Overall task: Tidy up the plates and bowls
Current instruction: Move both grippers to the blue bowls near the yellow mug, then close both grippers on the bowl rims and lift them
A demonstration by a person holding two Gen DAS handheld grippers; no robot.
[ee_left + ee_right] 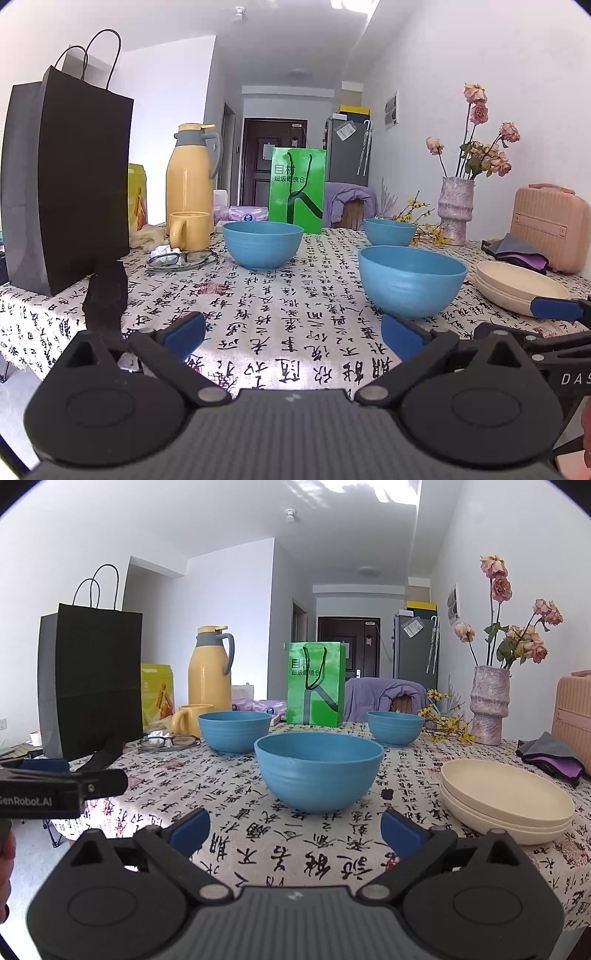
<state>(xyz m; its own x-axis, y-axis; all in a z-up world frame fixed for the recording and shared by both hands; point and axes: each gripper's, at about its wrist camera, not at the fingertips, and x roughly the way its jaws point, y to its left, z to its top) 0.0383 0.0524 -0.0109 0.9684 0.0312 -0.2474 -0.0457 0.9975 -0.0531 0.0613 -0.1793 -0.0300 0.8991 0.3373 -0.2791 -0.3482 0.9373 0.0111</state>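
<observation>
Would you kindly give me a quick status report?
Both grippers, left and right, open, empty. Three blue bowls apart; cream plates stacked. Path clear.

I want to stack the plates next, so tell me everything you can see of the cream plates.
The cream plates look like matte plastic, shallow with raised rims. They sit nested in one level stack, seemingly three, upright and empty, on the calligraphy-print tablecloth, right of the nearest blue bowl. Nothing touches them; both tongs stay clear.

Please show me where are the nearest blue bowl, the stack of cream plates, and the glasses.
nearest blue bowl (317,775), right wrist view, front outer wall.
stack of cream plates (506,801), right wrist view, top plate's inside.
glasses (184,258), left wrist view, lens frame.
</observation>
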